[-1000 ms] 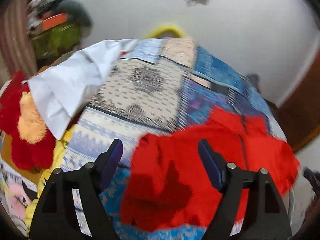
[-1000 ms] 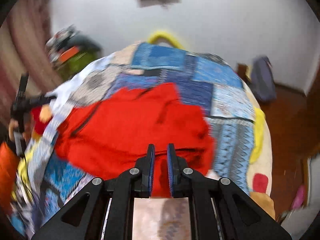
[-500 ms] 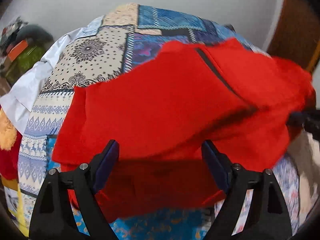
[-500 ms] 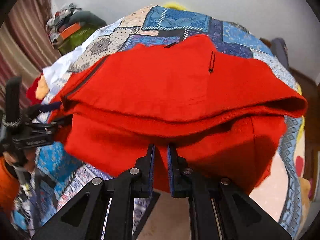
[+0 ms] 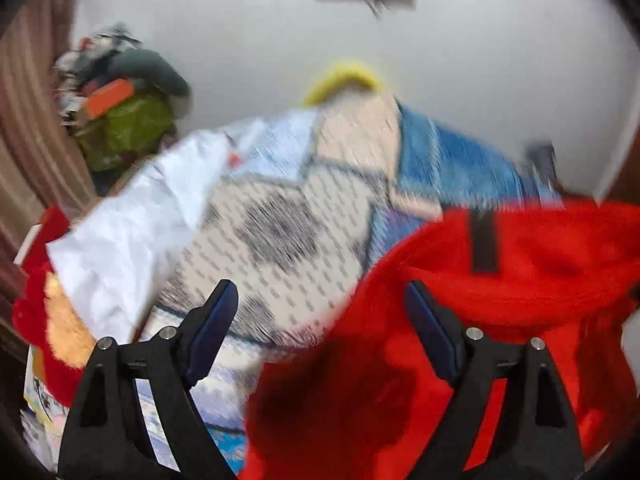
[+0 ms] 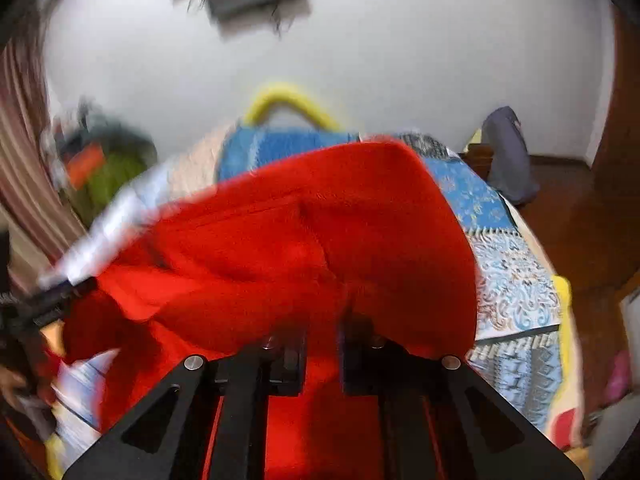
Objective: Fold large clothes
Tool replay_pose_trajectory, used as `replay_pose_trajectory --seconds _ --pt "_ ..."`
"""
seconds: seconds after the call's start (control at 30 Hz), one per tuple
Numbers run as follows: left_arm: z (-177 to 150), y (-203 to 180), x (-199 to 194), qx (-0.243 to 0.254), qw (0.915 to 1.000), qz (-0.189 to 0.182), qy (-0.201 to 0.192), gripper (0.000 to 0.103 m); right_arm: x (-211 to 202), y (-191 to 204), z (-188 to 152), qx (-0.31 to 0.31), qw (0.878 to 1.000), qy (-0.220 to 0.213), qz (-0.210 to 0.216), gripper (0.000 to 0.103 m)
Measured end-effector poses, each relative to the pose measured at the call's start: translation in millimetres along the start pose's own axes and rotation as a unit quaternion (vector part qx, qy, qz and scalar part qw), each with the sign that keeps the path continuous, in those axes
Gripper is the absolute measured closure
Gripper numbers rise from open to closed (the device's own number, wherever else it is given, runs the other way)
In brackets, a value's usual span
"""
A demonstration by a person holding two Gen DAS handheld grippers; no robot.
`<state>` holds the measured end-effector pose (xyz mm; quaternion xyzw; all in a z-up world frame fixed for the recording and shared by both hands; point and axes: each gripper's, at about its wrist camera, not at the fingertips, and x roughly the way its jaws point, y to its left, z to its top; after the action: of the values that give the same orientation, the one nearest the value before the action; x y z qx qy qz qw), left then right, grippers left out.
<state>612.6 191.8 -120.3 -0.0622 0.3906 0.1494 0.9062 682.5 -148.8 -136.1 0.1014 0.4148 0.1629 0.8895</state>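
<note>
A large red garment (image 5: 500,304) with a dark zip lies bunched on the patchwork bedspread (image 5: 304,216), at the right of the left wrist view. My left gripper (image 5: 320,320) is open and empty, with its right finger over the garment's edge. In the right wrist view the red garment (image 6: 304,240) drapes over my right gripper (image 6: 322,332) and hides its fingertips; the jaws stand close together on the cloth. The left gripper also shows at the far left of that view (image 6: 32,312).
A white cloth (image 5: 132,232) lies on the bed's left side, next to a red and orange plush item (image 5: 48,320). A pile of bags (image 5: 120,104) stands by the striped curtain. A grey bag (image 6: 508,152) sits on the wooden floor at the right.
The red garment has been lifted and swung across the bed, and now drapes over my right gripper. My left gripper stayed open and its view swung back to the left. Both views are blurred by motion.
</note>
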Motion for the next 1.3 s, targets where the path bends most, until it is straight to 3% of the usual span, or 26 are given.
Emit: replay_pose_trajectory --seconds 0.03,0.17,0.27,0.33,0.4,0.43,0.5,0.53,0.57,0.63,0.83,0.97,1.1,1.3 --pt "2 5 -6 0.000 1.0000 0.000 -0.007 0.017 -6 1 -3 -0.001 1.000 0.008 0.024 0.096" --pt "-15 21 -36 0.010 0.9995 -0.005 -0.029 0.017 -26 20 -34 -0.064 0.996 0.022 0.057 0.096" --pt "-50 11 -39 0.043 0.9973 -0.059 0.006 0.016 -27 44 -77 -0.134 0.985 0.069 0.081 0.096" --pt "-77 -1 -32 0.065 0.9930 -0.091 0.039 0.016 -14 56 -101 -0.172 0.978 0.098 0.064 0.096" --pt "-111 -18 -17 0.079 0.9867 -0.117 0.080 0.016 17 61 -133 -0.219 0.966 0.140 -0.008 0.096" --pt "-129 -26 -6 0.085 0.9839 -0.117 0.104 0.016 31 59 -144 -0.233 0.959 0.158 -0.045 0.096" --pt "-157 -39 21 0.102 0.9785 -0.095 0.152 0.015 36 52 -157 -0.230 0.964 0.124 -0.049 0.096" --pt "-168 -43 32 0.104 0.9778 -0.078 0.164 0.005 34 48 -156 -0.223 0.967 0.119 -0.045 0.096" --pt "-177 -43 38 0.100 0.9818 -0.052 0.153 0.000 34 44 -155 -0.211 0.969 0.124 -0.043 0.096" --pt "-186 -42 36 0.094 0.9872 -0.042 0.122 0.000 33 39 -153 -0.203 0.970 0.122 -0.056 0.096" --pt "-191 -41 40 0.112 0.9850 -0.040 0.126 0.000 24 36 -169 -0.258 0.954 0.086 -0.125 0.096" --pt "-196 -33 27 0.135 0.9838 -0.034 0.113 0.000 14 14 -166 -0.231 0.962 0.088 -0.116 0.096" --pt "-202 -11 26 0.115 0.9849 -0.041 0.122 0.000 6 -1 -167 -0.217 0.966 0.094 -0.108 0.096" --pt "-211 1 20 0.120 0.9856 -0.022 0.117 0.000 -6 -21 -168 -0.193 0.971 0.105 -0.096 0.096"
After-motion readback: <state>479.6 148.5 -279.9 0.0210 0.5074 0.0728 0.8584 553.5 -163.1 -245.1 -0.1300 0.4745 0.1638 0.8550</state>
